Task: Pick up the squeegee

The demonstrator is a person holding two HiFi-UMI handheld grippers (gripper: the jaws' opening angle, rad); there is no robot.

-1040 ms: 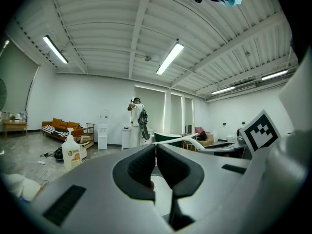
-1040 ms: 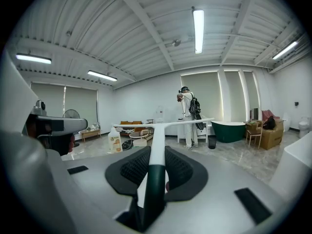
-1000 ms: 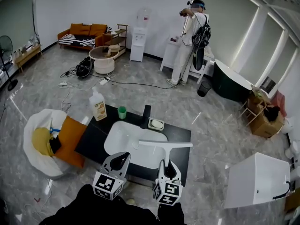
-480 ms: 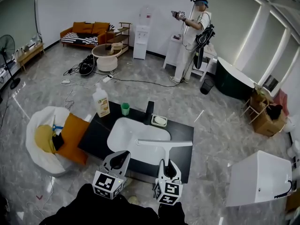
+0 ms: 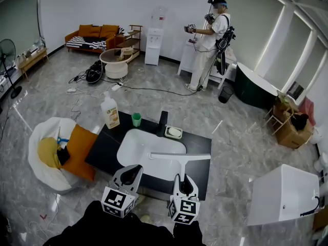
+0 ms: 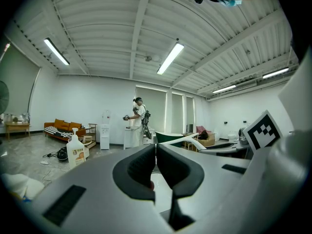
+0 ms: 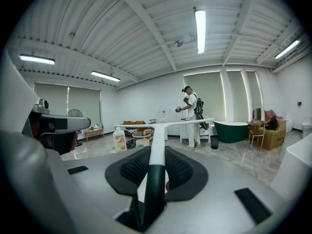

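The white oval basin (image 5: pixel 141 147) sunk in the black rectangular counter (image 5: pixel 104 151) is lying open, leaving free room over its left and middle. A white T-shaped squeegee (image 5: pixel 180 157) is hanging across the basin's near right rim, barring that side. Behind the basin, a white pump bottle with an orange label (image 5: pixel 110 113), a small green cup (image 5: pixel 136 119), a black upright faucet (image 5: pixel 162 122) and a white soap dish (image 5: pixel 173 132) are crowding the far edge. Left of the basin, bare counter is offering passage.

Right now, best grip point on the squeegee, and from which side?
The handle's lower part, from the person's side, as the right gripper holds the squeegee. The narrow straight handle fits between the jaws, and the wide blade stays clear ahead.
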